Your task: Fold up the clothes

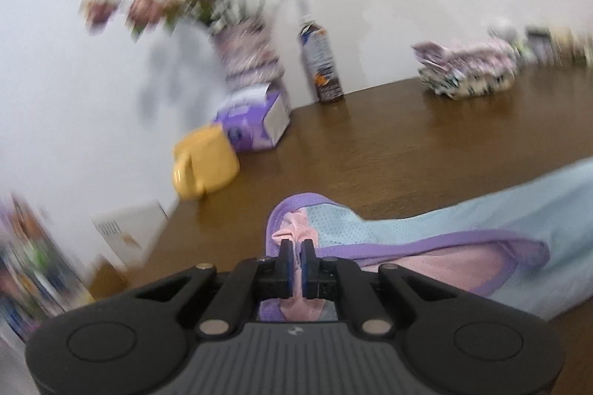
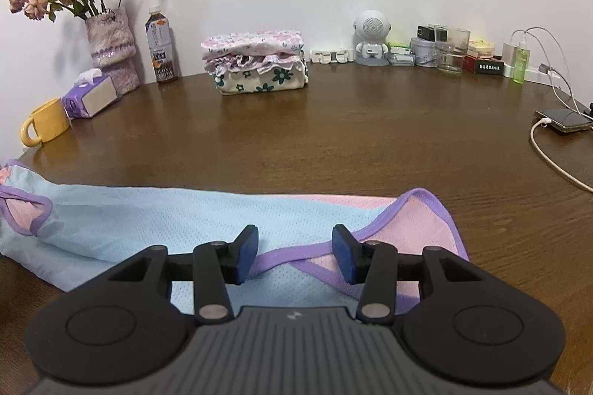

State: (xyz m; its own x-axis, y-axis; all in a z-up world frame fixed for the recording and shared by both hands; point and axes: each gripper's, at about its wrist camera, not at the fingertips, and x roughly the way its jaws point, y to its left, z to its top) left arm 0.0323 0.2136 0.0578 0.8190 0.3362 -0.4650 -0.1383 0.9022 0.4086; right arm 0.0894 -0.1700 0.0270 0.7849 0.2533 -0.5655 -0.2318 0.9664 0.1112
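Observation:
A light blue and pink mesh garment with purple trim lies stretched along the near part of the brown table. My left gripper is shut on a bunched pink and purple end of the garment; this view is motion-blurred. My right gripper is open and empty, hovering just above the garment's other end, with a purple-edged pink flap between and beyond its fingers.
A stack of folded floral clothes sits at the back. At the left stand a yellow mug, tissue box, flower vase and bottle. A robot figure, jars and a glass, phone and cables are at the right.

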